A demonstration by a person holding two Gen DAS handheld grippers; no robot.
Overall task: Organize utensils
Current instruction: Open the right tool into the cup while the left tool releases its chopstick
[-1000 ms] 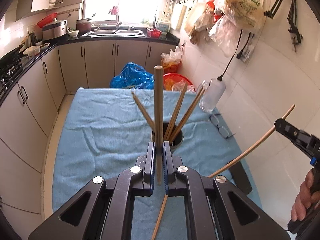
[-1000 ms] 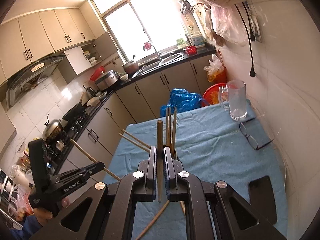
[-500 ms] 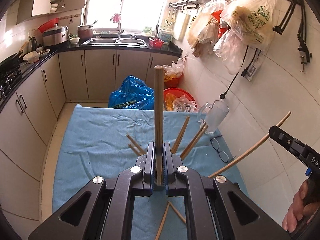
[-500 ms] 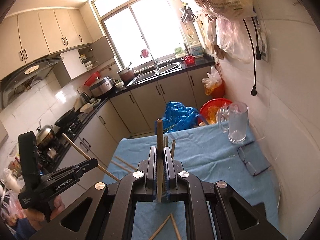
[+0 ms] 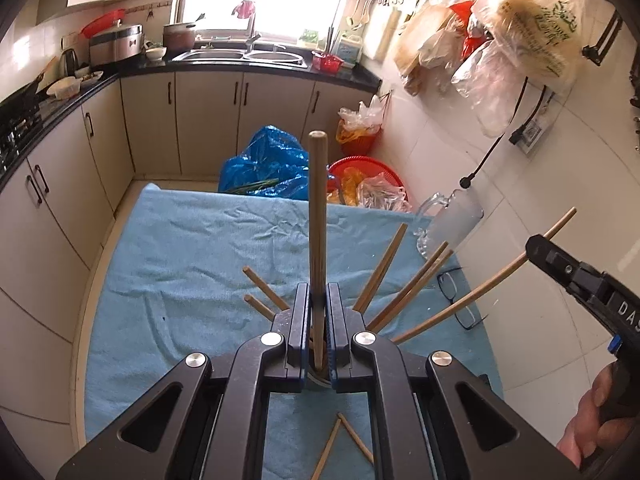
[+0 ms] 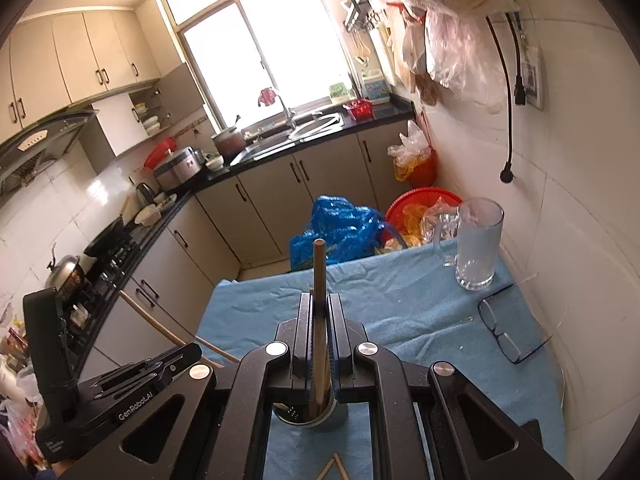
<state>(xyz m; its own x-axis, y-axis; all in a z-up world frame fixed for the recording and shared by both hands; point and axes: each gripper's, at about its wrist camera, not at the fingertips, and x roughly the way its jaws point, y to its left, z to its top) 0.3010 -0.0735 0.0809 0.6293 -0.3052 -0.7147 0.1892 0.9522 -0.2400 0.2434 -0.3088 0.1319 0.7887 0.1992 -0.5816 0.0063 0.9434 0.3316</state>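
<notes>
My left gripper is shut on an upright wooden chopstick, its lower end over the round metal utensil holder below the jaws. Several chopsticks lean out of the holder. My right gripper is shut on another wooden chopstick, whose lower end reaches into the holder. The right gripper shows at the right in the left wrist view; the left gripper shows at lower left in the right wrist view. Two loose chopsticks lie on the blue cloth.
A glass mug and eyeglasses sit on the cloth by the tiled wall. A dark flat object lies at the cloth's right edge. A blue bag and red basket stand on the floor beyond the table.
Both grippers have moved nearer and lower over the holder with their chopsticks. The holder has slid under the jaws and the loose chopsticks now show below.
</notes>
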